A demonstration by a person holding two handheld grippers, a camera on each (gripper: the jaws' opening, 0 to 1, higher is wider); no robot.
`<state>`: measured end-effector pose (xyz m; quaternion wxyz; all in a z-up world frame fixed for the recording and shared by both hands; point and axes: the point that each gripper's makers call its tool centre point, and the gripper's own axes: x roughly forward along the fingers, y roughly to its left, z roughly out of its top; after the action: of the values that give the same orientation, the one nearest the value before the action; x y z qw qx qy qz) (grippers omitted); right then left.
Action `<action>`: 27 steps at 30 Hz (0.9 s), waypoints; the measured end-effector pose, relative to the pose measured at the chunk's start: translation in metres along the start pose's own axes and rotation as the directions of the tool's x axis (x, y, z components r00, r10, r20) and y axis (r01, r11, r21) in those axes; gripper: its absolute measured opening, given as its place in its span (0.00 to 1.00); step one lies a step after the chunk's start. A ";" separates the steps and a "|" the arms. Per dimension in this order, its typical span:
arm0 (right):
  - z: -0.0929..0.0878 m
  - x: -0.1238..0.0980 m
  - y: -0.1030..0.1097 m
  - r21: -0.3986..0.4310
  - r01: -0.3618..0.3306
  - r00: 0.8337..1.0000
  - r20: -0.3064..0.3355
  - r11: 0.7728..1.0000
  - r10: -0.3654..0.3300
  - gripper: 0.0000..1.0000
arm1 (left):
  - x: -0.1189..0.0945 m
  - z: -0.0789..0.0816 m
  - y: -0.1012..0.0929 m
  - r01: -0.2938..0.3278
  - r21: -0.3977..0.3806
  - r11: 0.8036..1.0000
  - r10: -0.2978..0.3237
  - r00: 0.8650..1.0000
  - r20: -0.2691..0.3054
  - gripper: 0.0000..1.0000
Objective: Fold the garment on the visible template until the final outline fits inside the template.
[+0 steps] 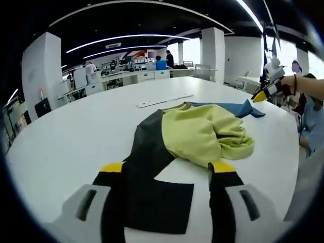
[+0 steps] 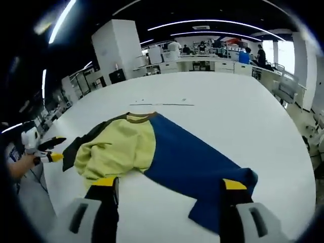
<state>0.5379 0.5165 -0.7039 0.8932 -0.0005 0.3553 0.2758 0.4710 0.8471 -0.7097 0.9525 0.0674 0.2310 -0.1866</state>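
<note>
Colour-block garment (image 2: 152, 147) lies crumpled at frame centre on the white table (image 2: 228, 111).
Both grippers, left gripper (image 1: 167, 174) and right gripper (image 2: 169, 190), hover wide open, empty (spread bunched yellow first).

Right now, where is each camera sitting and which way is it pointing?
Left gripper view: rides the left gripper, looking along its open jaws over the garment on the white table; the right gripper and a hand show far right.
Right gripper view: rides the right gripper, facing the garment's blue side from the opposite end; the left gripper shows at left.
Shared: garment, table, each other's gripper.
</note>
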 end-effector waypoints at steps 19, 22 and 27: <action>-0.044 0.032 0.087 -0.156 -0.226 0.973 -0.076 0.962 0.217 0.76 | 0.022 -0.016 -0.050 0.061 -0.035 0.998 -0.063 0.997 -0.037 0.53; -0.045 0.037 0.094 -0.195 -0.233 0.972 -0.077 0.953 0.221 0.69 | 0.024 -0.019 -0.050 0.059 -0.034 0.998 -0.061 0.997 -0.038 0.49; -0.051 0.047 0.107 -0.218 -0.256 0.966 -0.093 0.942 0.241 0.48 | 0.028 -0.025 -0.054 0.062 -0.056 0.997 -0.065 0.996 -0.060 0.40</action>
<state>0.4804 0.6206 -0.7505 0.8333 -0.0673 0.3471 0.4250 0.4628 0.7935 -0.7473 0.9399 0.0400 0.2675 -0.2083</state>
